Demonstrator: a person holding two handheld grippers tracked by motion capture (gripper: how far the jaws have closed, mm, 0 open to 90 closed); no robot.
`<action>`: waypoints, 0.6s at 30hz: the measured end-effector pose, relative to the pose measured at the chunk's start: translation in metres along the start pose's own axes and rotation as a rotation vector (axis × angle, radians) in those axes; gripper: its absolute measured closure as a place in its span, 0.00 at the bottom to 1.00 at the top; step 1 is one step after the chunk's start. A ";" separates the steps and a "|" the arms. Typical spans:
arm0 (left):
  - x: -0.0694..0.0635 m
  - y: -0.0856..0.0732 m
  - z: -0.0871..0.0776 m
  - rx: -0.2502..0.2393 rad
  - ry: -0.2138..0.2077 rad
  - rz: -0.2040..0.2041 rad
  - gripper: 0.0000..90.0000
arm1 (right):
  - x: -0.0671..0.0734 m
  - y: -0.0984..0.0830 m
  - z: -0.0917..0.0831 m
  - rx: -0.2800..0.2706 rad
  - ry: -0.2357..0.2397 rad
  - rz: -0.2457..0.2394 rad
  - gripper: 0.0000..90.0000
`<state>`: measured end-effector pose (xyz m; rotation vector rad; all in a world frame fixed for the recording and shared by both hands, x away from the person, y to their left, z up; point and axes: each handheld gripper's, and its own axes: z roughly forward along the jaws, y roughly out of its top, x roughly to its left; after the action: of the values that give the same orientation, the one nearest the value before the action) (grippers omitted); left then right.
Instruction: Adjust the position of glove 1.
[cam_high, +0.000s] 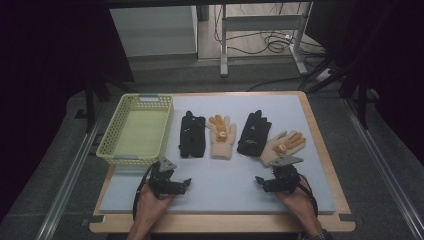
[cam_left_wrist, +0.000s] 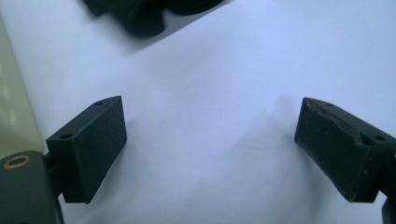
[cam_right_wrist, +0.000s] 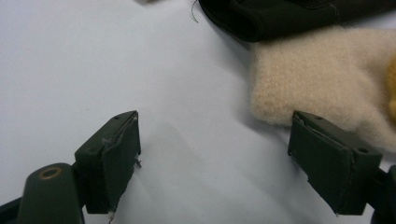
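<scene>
knit gloves, four, two black and two beige (cam_high: 281, 148), in a row right of the yellow basket (cam_high: 134, 128); left gripper (cam_high: 187, 183) and right gripper (cam_high: 259, 181) nearer, jaws wide, empty.

surface: table (cam_high: 320, 150) | on it: basket (cam_high: 112, 145); black gloves (cam_high: 192, 134); tan gloves (cam_high: 222, 136)

I look for words, numbers and signs, and I can read none. I see small white marks on the two black gloves (cam_high: 192, 134), but they are too tiny to read.
</scene>
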<state>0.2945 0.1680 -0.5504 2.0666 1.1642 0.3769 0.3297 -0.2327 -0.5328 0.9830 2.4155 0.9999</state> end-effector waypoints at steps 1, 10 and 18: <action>0.000 0.000 0.000 0.000 0.000 0.000 0.07 | 0.000 0.000 0.000 0.000 -0.004 -0.003 0.18; -0.005 0.001 0.002 0.016 0.026 0.039 0.06 | 0.000 0.000 0.000 0.004 -0.004 0.005 0.16; -0.005 0.001 0.002 0.016 0.025 0.039 0.06 | 0.000 0.000 0.000 0.005 -0.007 0.008 0.16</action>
<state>0.2934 0.1630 -0.5511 2.1065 1.1464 0.4147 0.3295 -0.2322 -0.5331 0.9967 2.4114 0.9915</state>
